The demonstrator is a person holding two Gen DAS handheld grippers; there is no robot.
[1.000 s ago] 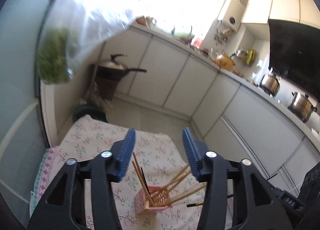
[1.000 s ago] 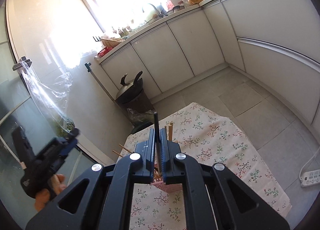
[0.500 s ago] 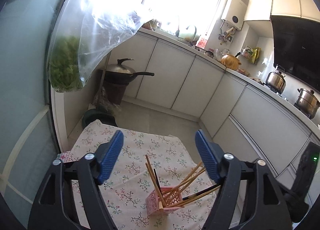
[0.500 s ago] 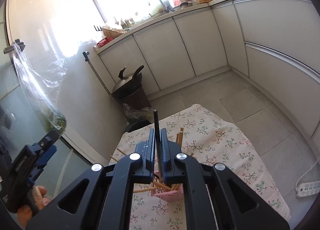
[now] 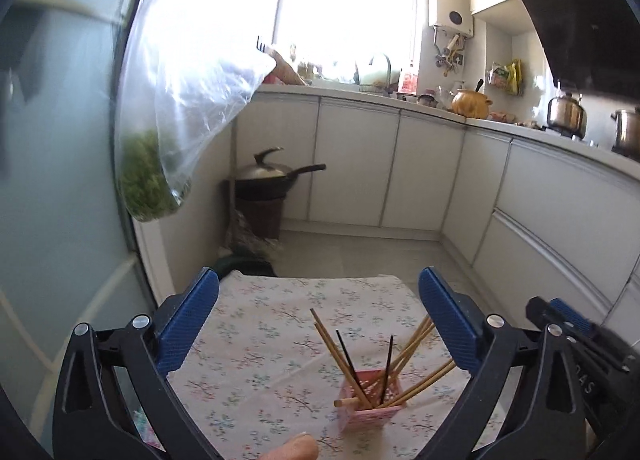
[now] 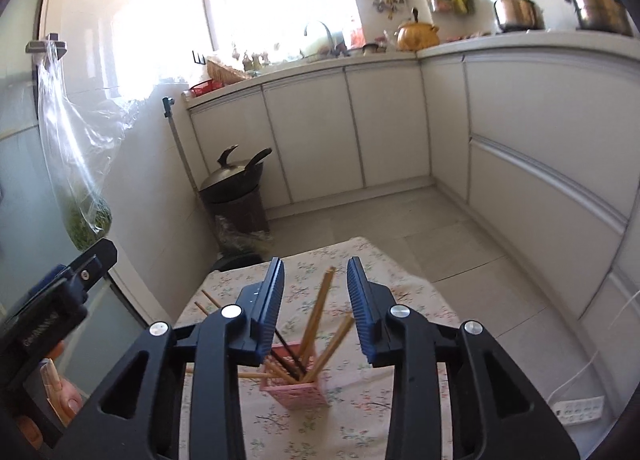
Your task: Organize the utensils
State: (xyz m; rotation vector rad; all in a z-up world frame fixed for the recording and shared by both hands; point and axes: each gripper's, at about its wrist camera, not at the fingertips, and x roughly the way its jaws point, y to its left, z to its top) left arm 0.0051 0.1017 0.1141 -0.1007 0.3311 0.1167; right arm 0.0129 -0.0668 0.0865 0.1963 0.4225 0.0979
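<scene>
Chopsticks (image 5: 404, 356) stand bundled in a small pink holder (image 5: 370, 408) on the table (image 5: 256, 340) in front of you, which is covered by a pale cloth printed with little flowering sprigs. Most of the sticks are light bamboo and splay outward like a fan, some leaning left, several leaning right; two thin black chopsticks (image 5: 386, 370) stand among them, more upright. The holder is a square, lattice-sided cup sitting upright toward the near side of the cloth. Your left gripper (image 5: 318, 308) hovers above and behind the holder with its blue-padded jaws spread wide; they have just been opening, and nothing is held between them, the chopsticks showing in the gap only from below. Your right gripper (image 6: 316, 300) also hangs over the holder (image 6: 298, 392), its jaws partly apart after just opening, with bamboo tips (image 6: 320, 306) rising into the space between the pads but not pinched by them. Neither gripper touches the holder.
</scene>
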